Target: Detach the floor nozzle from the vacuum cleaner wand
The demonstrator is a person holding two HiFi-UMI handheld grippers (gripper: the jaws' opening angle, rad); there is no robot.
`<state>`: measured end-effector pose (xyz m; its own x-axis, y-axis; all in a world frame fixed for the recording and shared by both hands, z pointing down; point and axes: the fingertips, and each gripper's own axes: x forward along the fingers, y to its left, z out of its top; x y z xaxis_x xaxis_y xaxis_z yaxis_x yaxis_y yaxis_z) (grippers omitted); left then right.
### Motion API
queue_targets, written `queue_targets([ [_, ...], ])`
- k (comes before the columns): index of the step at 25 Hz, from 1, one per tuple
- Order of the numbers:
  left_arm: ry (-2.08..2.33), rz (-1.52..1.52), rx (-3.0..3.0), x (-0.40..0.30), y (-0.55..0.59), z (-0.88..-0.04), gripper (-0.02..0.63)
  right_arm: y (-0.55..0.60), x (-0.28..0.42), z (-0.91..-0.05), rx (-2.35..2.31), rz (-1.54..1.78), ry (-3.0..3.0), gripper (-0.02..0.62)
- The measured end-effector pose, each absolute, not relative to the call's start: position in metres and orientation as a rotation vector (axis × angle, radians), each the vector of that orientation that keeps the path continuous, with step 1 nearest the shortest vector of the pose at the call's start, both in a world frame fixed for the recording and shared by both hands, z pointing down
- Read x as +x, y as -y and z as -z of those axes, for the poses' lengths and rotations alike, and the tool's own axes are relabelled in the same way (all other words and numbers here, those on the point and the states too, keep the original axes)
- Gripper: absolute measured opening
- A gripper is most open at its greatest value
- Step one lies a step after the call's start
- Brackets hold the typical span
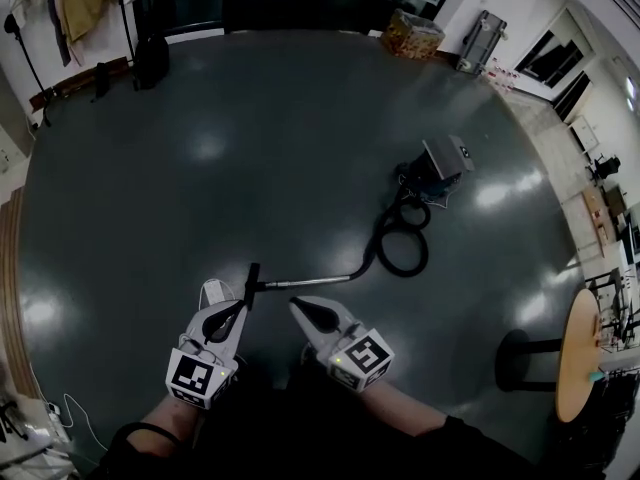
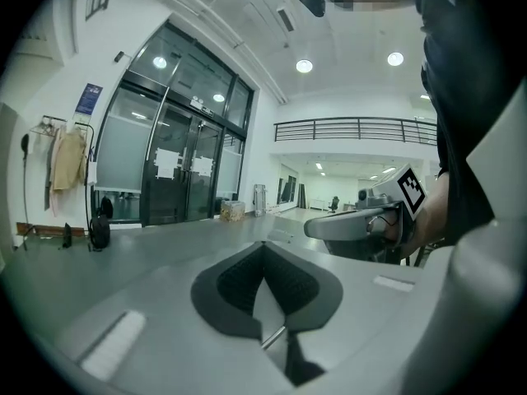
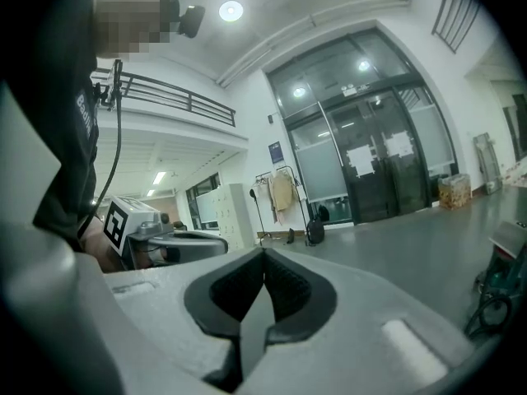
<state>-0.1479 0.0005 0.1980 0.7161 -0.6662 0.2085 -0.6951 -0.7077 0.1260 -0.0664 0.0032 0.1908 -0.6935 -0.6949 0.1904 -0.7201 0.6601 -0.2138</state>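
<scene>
Left tool [image 1: 241, 310] and right tool [image 1: 298, 305], both pressed together and empty, near the floor nozzle [image 1: 252, 282]; blue door sign [image 2: 88, 99] illegible.

Forearms [image 1: 425, 426] cut off below, floor nozzle [image 1: 253, 280] joint too small

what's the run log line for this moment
left gripper: shut, empty | right gripper: shut, empty | floor nozzle: attached to wand, on floor
</scene>
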Motion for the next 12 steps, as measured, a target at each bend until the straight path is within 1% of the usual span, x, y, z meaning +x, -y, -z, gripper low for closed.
queue_targets([
  [12, 1.146, -0.39, 2.675, -0.104, 0.031, -0.223, 0.002, 0.027, -0.008, -0.229, 1.155, -0.556, 2.791, 0.005],
])
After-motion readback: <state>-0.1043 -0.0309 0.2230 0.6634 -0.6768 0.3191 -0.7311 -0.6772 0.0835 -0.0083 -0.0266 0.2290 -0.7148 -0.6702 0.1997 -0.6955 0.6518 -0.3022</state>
